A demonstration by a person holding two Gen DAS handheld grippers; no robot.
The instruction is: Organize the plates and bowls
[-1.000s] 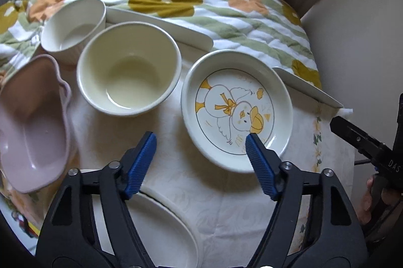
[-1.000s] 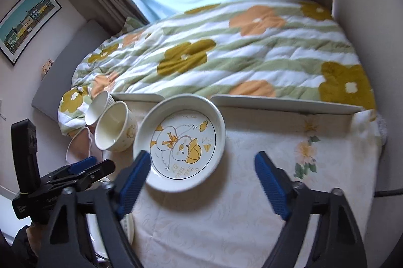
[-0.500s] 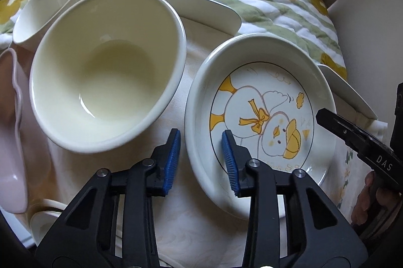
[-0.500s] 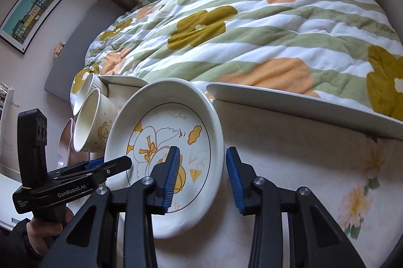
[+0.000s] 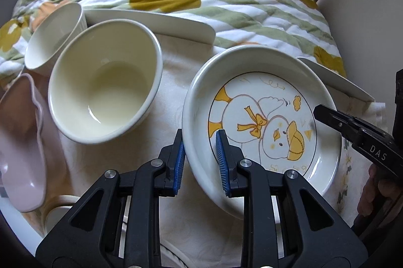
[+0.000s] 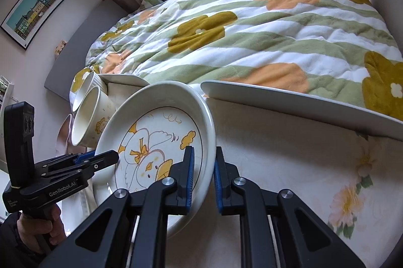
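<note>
While the duck plate (image 5: 262, 116) sits on the tabletop (image 6: 289, 162) by the bed, both tools pinch its rim. The left hand-held gripper (image 5: 200, 154) has just squeezed in on the near left edge, one blue pad inside and one outside. The right hand-held gripper (image 6: 204, 167) has just squeezed in on the right edge. A cream bowl (image 5: 105, 81) stands just left of the plate, with a small white cup (image 5: 54, 37) and a pink dish (image 5: 20, 142) beside it.
</note>
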